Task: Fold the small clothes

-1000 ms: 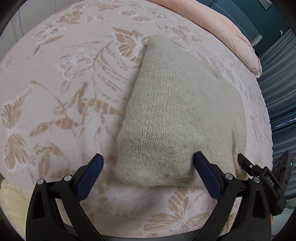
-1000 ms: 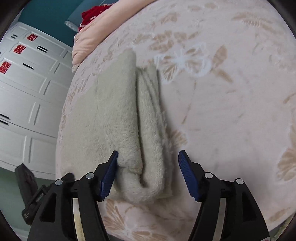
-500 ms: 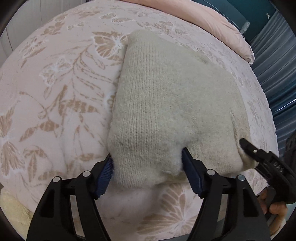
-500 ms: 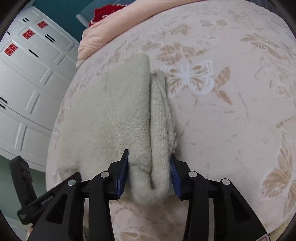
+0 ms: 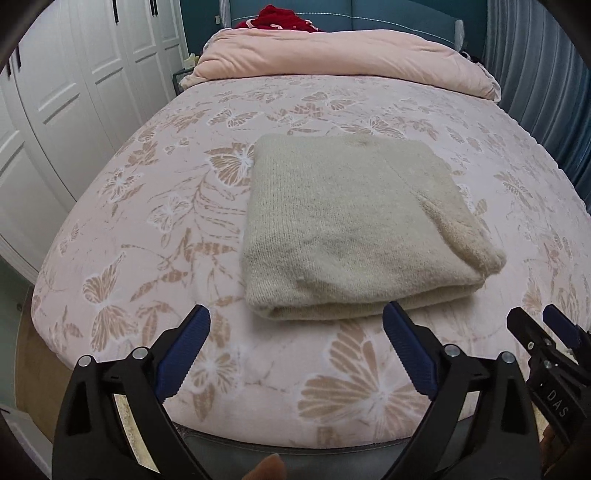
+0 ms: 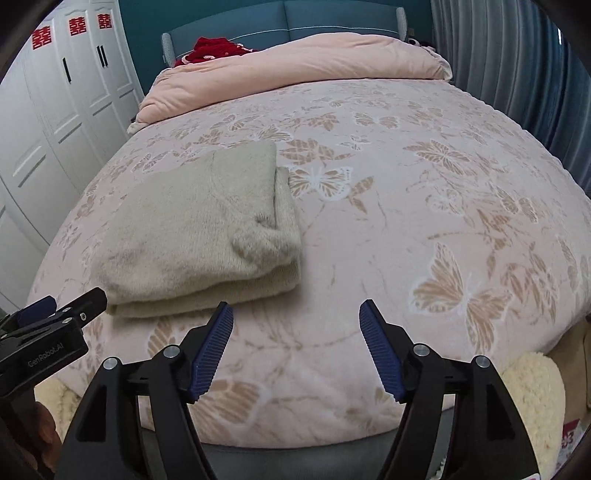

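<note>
- A wide bed (image 5: 122, 229) under a pale pink cover printed with tan butterflies and leaves fills the space ahead of both tools.
- White panelled wardrobe doors (image 6: 44, 122) run along the room's edge to the left of the tools; red paper cut-outs sit on their upper panels in the right wrist view.
- A rolled plain pink quilt (image 5: 343, 55) lies across the bed's far end, well beyond the tools, with a red fabric item (image 6: 214, 48) behind it against a teal padded headboard (image 6: 332, 18).
- Grey-blue pleated curtains (image 5: 535, 74) hang to the right of the tools.
- A folded beige knitted sweater (image 5: 354, 229) rests flat on the bed cover, just ahead of the left tool and ahead-left of the right tool; its layered folded edge faces the tools.
- The left tool (image 5: 295, 347) hangs over the near part of the bed, its blue-padded jaws spreading apart and empty, the sweater's near edge just beyond the tips and untouched.
- The right tool (image 6: 295, 332) hangs beside it to the right, jaws also widening with only bed cover between them; it grips nothing.
- A fingertip (image 5: 267, 467) shows at the bottom edge of the left wrist view.
</note>
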`<state>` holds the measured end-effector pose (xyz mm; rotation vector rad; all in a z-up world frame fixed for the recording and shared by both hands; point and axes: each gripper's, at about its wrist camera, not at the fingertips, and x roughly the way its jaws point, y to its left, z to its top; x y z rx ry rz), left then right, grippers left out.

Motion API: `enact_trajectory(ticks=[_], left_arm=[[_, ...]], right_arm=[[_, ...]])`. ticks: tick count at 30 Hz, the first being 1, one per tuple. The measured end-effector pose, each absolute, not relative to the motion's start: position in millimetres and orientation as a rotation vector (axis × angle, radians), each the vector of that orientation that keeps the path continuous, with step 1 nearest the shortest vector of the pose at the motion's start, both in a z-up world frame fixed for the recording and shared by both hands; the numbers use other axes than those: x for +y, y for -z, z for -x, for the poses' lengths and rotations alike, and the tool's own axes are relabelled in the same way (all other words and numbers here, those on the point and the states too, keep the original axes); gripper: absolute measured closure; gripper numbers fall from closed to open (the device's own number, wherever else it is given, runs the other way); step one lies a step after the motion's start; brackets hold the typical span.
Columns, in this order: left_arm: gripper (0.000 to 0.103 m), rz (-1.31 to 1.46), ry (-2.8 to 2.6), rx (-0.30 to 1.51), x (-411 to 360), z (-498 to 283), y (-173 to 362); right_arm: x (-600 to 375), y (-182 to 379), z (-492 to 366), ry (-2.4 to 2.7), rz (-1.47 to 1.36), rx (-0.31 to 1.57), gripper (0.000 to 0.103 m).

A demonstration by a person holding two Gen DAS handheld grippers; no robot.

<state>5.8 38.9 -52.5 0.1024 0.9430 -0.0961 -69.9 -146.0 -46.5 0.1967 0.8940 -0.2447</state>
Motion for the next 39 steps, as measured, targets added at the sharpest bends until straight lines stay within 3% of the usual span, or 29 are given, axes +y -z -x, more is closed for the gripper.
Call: enact_trajectory(ticks=[26, 39], left_arm=[[0.011, -0.131, 0.001, 0.835, 29, 52, 44], [0.020, -0.132, 0.009, 0.846, 28, 51, 46]], right_arm=[[-116, 33, 106, 0.229, -0.157, 0.849, 0.030], [-113, 32, 108, 0.235, -0.153, 0.853, 0.030]])
